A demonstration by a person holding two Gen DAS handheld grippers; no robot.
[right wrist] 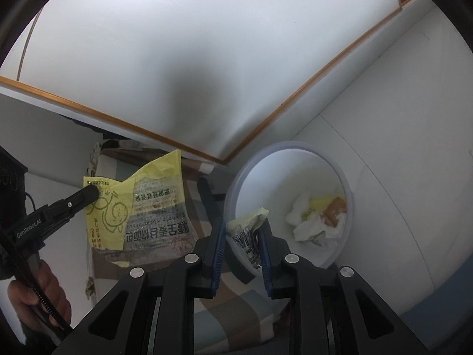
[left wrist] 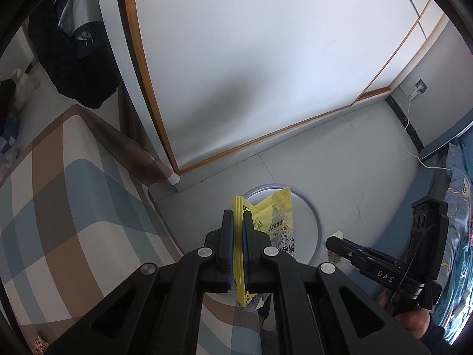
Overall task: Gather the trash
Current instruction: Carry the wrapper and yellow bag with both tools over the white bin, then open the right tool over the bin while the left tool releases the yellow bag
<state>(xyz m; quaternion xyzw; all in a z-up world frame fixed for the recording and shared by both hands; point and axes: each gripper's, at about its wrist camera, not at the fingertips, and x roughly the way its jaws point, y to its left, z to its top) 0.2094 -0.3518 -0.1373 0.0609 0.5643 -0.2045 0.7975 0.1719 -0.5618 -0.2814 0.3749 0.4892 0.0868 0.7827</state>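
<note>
My left gripper [left wrist: 238,214] is shut on a yellow and clear bread wrapper [left wrist: 275,210], which hangs over the round white bin [left wrist: 317,216] on the floor. In the right wrist view the same wrapper [right wrist: 147,207] dangles from the left gripper [right wrist: 90,192], left of the bin [right wrist: 348,183]. My right gripper [right wrist: 244,224] is shut on a small crumpled wrapper [right wrist: 246,222] just over the bin's near rim. In the left wrist view the right gripper [left wrist: 331,241] comes in from the right with that pale scrap [left wrist: 337,235] at its tip. White tissues and yellow and brown scraps [right wrist: 319,216] lie inside the bin.
A plaid-covered bed [left wrist: 74,192] borders the bin on the left. A white wardrobe door with wood trim [left wrist: 236,59] stands behind. Blue bedding [left wrist: 461,207] and a white charger cable [left wrist: 411,136] are at the right. A person's hand [right wrist: 38,295] holds the left gripper's handle.
</note>
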